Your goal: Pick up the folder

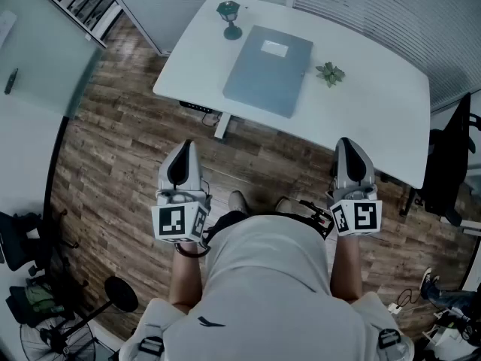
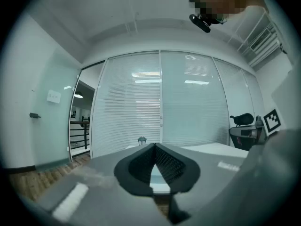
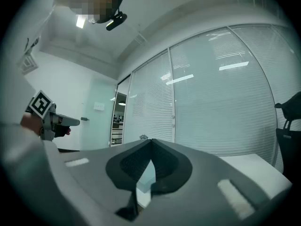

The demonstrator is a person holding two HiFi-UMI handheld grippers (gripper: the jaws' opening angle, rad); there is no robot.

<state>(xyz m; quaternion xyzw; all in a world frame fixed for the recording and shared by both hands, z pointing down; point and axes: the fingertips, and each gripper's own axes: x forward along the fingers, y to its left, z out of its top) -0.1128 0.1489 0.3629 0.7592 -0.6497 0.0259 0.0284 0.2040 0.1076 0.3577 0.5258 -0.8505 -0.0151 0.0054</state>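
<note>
L gripper and R gripper are close to the body, over the floor, short of the table. Both are clenched tight w/ nothing in them. The folder lies flat on the table, its near edge just by the front rim, btwn a lantern and a plant, touching neither.

Approach step, I'd say. Prob best: step in, open jaws first, come in low & level at the near edge. It's thin & flat, so it likely needs nudging over the rim to get a jaw under. Mind the lantern.
</note>
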